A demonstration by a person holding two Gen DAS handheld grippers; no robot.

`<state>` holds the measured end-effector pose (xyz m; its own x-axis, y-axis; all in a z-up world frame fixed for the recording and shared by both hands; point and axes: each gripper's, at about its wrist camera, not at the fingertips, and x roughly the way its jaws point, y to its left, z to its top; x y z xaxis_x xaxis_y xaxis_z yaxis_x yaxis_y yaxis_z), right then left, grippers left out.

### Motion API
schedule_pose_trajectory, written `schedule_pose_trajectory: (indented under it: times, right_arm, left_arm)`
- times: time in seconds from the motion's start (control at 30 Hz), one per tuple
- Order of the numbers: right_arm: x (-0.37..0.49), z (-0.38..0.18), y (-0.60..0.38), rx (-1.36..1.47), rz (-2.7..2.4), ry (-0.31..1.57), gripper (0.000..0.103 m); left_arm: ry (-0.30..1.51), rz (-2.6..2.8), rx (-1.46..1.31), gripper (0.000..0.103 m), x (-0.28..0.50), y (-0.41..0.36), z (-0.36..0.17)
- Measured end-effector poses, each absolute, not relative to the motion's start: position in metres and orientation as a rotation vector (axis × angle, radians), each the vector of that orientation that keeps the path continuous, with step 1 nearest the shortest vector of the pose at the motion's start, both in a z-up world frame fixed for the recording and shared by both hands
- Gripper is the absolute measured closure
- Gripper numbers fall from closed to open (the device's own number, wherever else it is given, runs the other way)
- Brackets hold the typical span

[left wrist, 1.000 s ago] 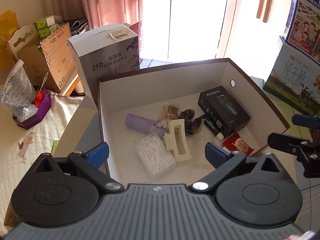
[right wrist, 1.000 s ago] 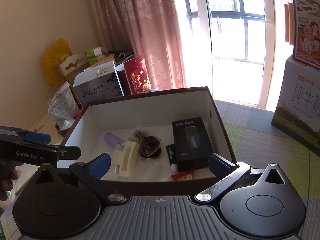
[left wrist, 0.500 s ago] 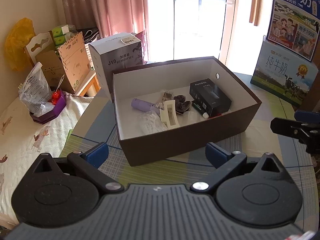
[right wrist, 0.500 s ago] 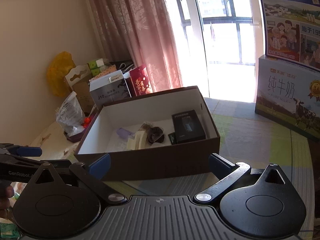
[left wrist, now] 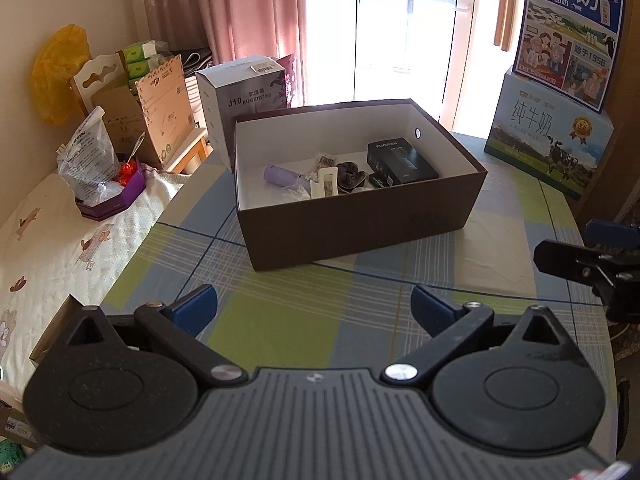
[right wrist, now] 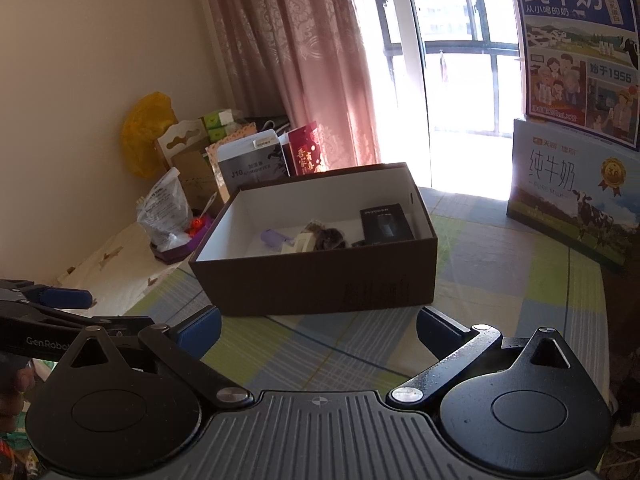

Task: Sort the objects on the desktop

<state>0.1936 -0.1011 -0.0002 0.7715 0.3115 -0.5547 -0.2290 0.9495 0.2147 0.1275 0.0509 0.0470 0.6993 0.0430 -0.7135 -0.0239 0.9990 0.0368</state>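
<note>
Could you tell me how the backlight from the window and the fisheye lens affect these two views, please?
Left wrist view: the window is blown out white, yet the brown box stays readable; straight edges bow toward the frame corners. Right wrist view: glare washes the floor by the window, the curtain looks hazy, the box front lies in shadow, and the corners are vignetted.
</note>
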Motion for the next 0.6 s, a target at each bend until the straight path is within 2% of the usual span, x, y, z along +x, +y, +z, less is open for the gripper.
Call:
schedule_pose_trajectory:
  times: [0.6]
  right_arm:
    - [0.124,-0.003,-0.109,0.091,0.336,0.628,0.002]
  left_arm:
    - [0.791,0.038,0.052,0.001,0.066,0.021,0.051]
